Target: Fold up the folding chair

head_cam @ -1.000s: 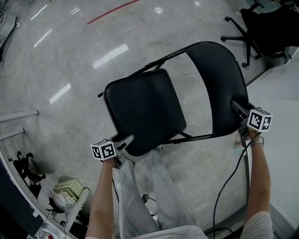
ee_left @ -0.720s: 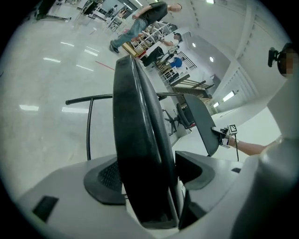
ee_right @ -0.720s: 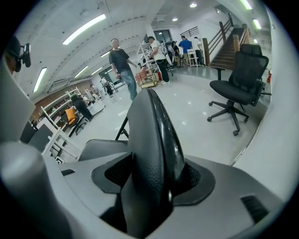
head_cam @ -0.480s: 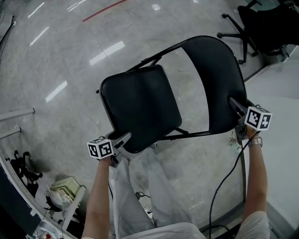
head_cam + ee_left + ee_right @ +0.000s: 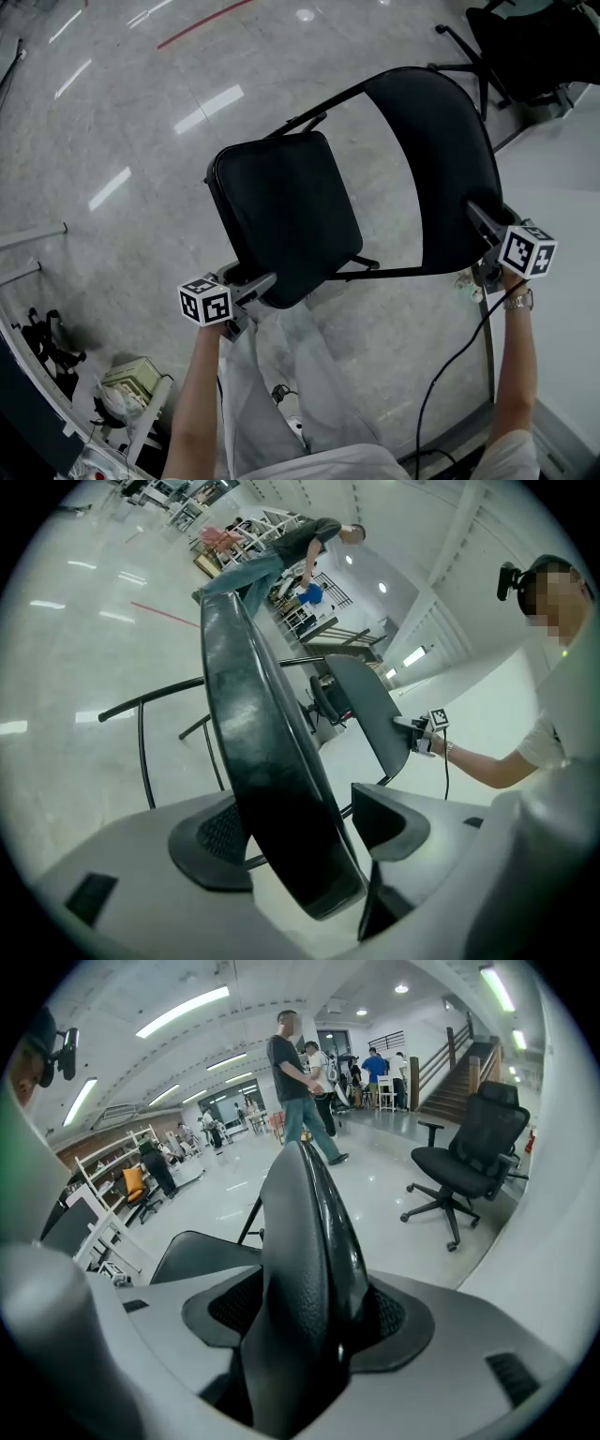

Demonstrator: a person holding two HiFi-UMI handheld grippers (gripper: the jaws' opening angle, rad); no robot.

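Scene: a person stands over a black folding chair (image 5: 286,211) on a glossy grey floor (image 5: 112,122), a claw in each hand.
Chair: not yet folded; from the head view the seat (image 5: 253,761) spreads out forward of the backrest (image 5: 436,159), with the thin black frame showing between and behind them.
Left claw (image 5: 251,281): released, its jaws apart round the near front corner of the seat; the seat's padded edge runs between them, close against one jaw, with a strip of floor showing between it and the other.
Right claw (image 5: 478,216): clenched on the near side edge of the backrest, both pads pressed against the black shell.
Marker cubes: one on the left claw (image 5: 206,300), one on the right (image 5: 527,250), each just ahead of the wrist.
Cable (image 5: 450,361): hangs in a curve from the right hand down toward the floor.
Legs (image 5: 281,375): in pale trousers, directly below the seat's near edge.
Surroundings: a red line (image 5: 202,23) crosses the far floor; a black office chair (image 5: 464,1162) on castors stands well apart to the right.
Background: several people (image 5: 295,1082) stand or walk in a bright, open hall with shelving and a staircase.
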